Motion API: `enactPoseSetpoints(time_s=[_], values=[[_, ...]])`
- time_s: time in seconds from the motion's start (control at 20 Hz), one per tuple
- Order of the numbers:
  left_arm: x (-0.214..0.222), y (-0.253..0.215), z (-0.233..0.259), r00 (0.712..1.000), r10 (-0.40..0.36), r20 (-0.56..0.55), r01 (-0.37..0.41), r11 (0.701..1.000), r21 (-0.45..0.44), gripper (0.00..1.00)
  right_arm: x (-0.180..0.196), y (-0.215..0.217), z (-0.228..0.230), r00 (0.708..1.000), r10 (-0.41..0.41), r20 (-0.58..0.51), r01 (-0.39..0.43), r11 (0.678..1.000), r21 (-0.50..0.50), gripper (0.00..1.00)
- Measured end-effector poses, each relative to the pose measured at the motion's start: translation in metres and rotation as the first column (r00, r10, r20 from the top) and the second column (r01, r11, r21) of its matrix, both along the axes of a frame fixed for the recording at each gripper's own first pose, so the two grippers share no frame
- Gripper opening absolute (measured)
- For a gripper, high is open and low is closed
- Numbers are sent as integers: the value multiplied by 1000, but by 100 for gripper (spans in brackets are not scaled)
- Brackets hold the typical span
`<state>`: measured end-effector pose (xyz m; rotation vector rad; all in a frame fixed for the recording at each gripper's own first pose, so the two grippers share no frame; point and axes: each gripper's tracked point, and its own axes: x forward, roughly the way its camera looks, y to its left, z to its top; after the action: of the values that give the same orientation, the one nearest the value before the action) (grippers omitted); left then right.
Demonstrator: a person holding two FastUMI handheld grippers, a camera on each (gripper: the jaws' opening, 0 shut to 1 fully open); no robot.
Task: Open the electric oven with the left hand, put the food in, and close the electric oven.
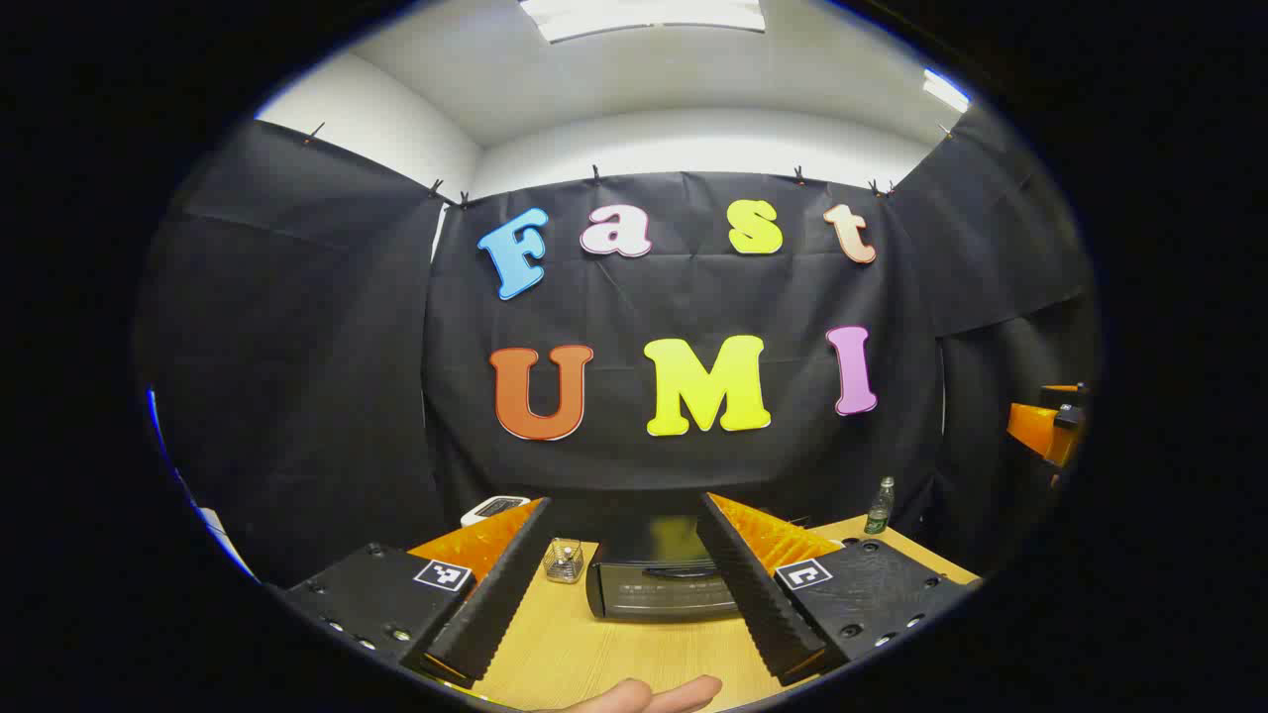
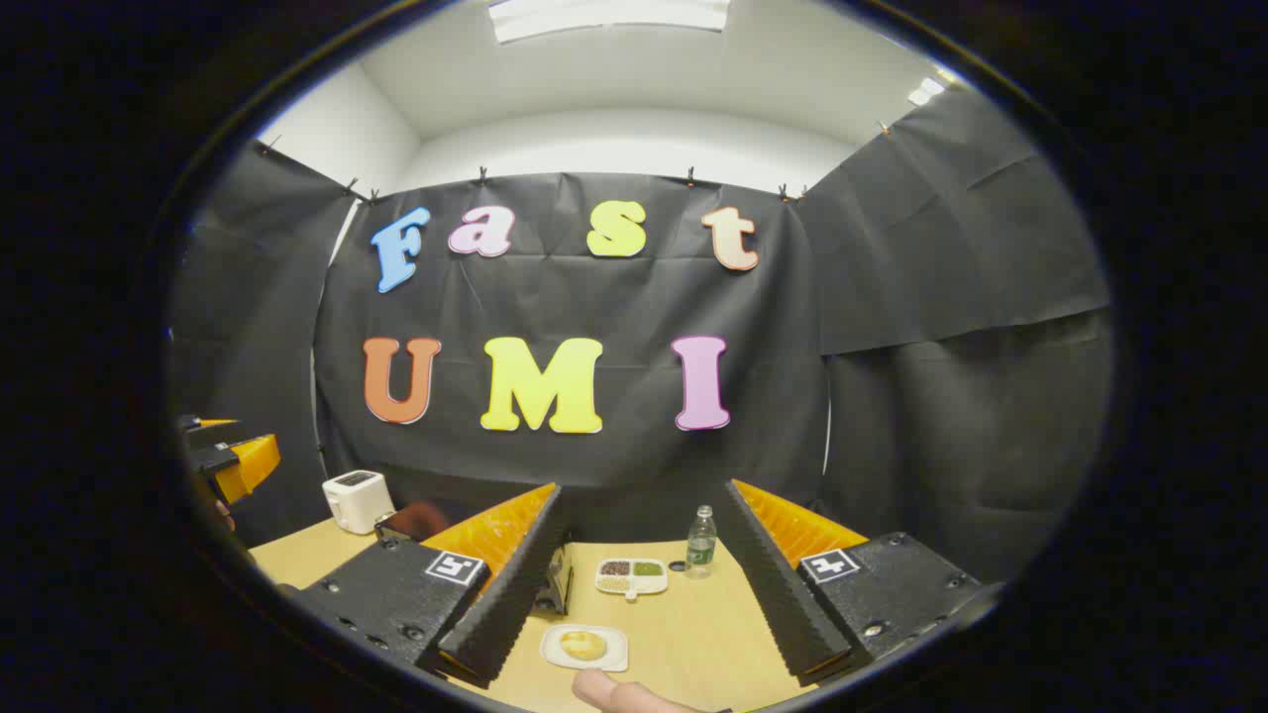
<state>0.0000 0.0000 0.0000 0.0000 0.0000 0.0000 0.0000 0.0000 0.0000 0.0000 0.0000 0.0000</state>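
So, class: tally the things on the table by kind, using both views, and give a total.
Appliances: 2 (electric oven, toaster)
Dishes of food: 2 (plate, divided tray)
Bottles: 1
Glass jars: 1
Total: 6

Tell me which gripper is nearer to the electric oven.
Left. The left gripper is open and faces the closed electric oven, which sits framed between its fingers. The right gripper, also open, faces the plate of food, farther to the oven's right.

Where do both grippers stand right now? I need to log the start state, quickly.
Left gripper: jaws open, holding nothing, aimed at the closed oven.
Right gripper: jaws open, holding nothing, above the plated food.
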Motion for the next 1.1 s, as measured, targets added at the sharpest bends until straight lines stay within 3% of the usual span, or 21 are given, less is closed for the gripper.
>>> enactPoseSetpoints(time_s=[0.3, 0.8, 1.1], values=[[-2, -25, -3, 997, -70, -10, 70, 998, -1, 96, 3, -28, -2, 1000, -21, 20, 21, 1000, -13, 95], [-7, -51, -1, 996, -94, 0, 94, 995, 27, 95, 12, -61, -11, 998, -52, 18, 52, 999, 13, 95], [32, -67, -29, 991, -124, -53, 125, 992, 19, 95, 12, -63, -20, 1000, -29, 7, 29, 999, 25, 95]])
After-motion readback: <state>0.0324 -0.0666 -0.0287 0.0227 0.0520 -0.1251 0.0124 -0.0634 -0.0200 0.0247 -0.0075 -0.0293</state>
